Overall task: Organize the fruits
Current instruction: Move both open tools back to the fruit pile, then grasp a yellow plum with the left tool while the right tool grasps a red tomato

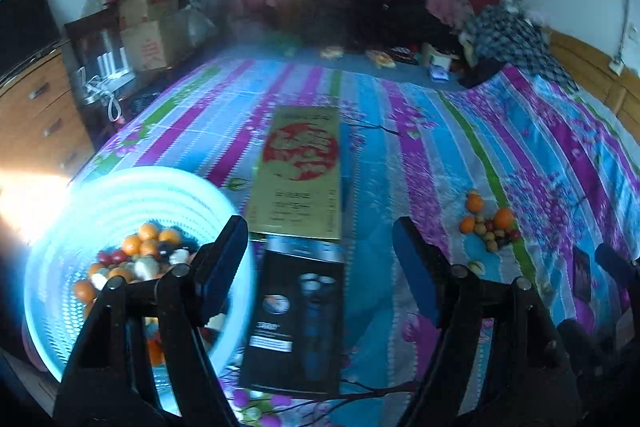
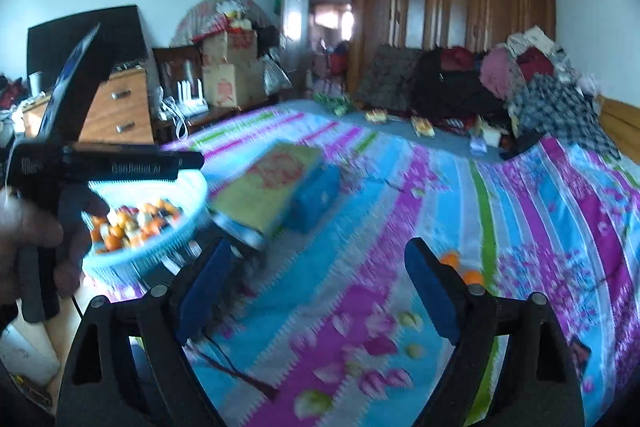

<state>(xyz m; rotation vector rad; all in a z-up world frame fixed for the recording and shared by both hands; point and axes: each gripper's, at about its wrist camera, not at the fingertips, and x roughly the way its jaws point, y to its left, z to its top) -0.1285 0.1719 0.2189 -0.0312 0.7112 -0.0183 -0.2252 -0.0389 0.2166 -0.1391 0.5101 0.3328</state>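
Note:
A pale blue mesh basket (image 1: 120,195) sits at the bed's near left corner, holding oranges, small red fruits and pale pieces. My left gripper (image 1: 320,263) hangs open just right of it, over a black box, with nothing between its fingers. A loose pile of fruit (image 1: 490,223), oranges and small brown and red ones, lies on the striped bedspread to the right. In the right wrist view my right gripper (image 2: 318,287) stands wide open and empty above the bedspread. Two oranges (image 2: 450,261) peek out behind its right finger. The basket (image 2: 160,247) is at the left, next to a hand (image 2: 28,235).
A gold box with a red emblem (image 1: 304,167) and a black box (image 1: 298,319) lie end to end mid-bed, with a blue box (image 2: 316,199) alongside. A dark flat object (image 1: 582,273) lies near the fruit pile. Clothes (image 1: 480,11) heap at the far end; a dresser (image 1: 36,115) stands left.

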